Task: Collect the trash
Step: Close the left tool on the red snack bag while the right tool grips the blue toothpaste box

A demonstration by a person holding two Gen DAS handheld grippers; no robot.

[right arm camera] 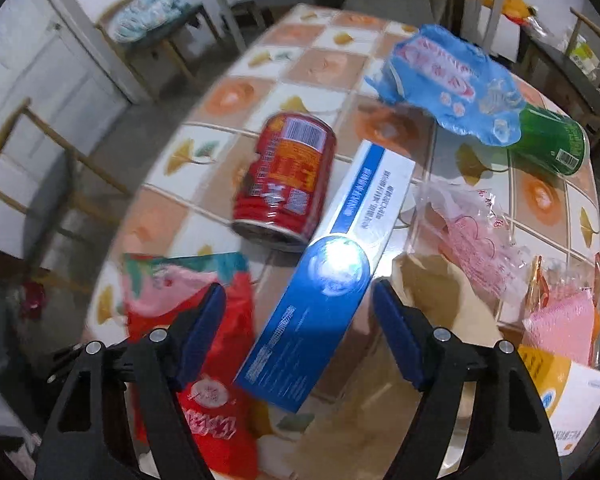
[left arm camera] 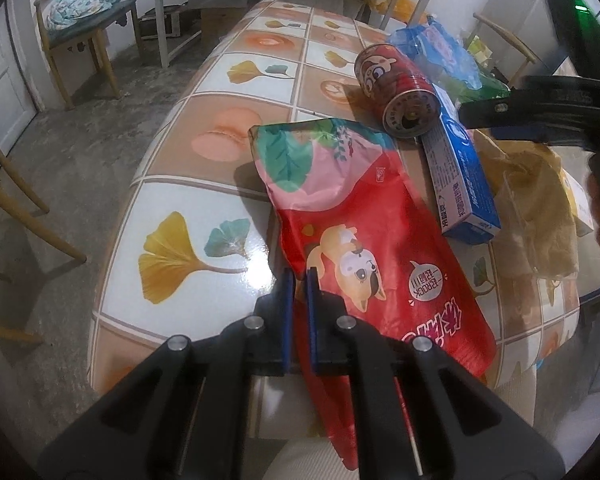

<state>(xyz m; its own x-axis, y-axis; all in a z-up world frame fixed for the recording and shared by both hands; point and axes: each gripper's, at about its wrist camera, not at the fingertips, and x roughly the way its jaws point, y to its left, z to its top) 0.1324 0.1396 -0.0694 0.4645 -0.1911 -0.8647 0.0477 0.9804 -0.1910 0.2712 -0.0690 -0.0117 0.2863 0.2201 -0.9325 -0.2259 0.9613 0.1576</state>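
Note:
My left gripper [left arm camera: 299, 276] is shut on the edge of a red snack bag [left arm camera: 364, 240] with a cartoon dog, which lies at the table's near left; it also shows in the right wrist view [right arm camera: 216, 344]. My right gripper [right arm camera: 298, 292] is open, its jaws on either side of a long blue and white box [right arm camera: 332, 280] and above it; that gripper shows in the left wrist view [left arm camera: 480, 114]. A red can [right arm camera: 286, 180] lies on its side beside the box. The box [left arm camera: 460, 176] and can [left arm camera: 396, 92] show in the left wrist view.
On the tiled-pattern table [right arm camera: 320, 68] lie a blue wrapper [right arm camera: 448, 80], a green can [right arm camera: 548, 144], clear pink-printed plastic [right arm camera: 472, 236], a pink wrapper [right arm camera: 564, 320] and a white and yellow box [right arm camera: 560, 392]. Wooden chairs [left arm camera: 80, 28] stand left of the table.

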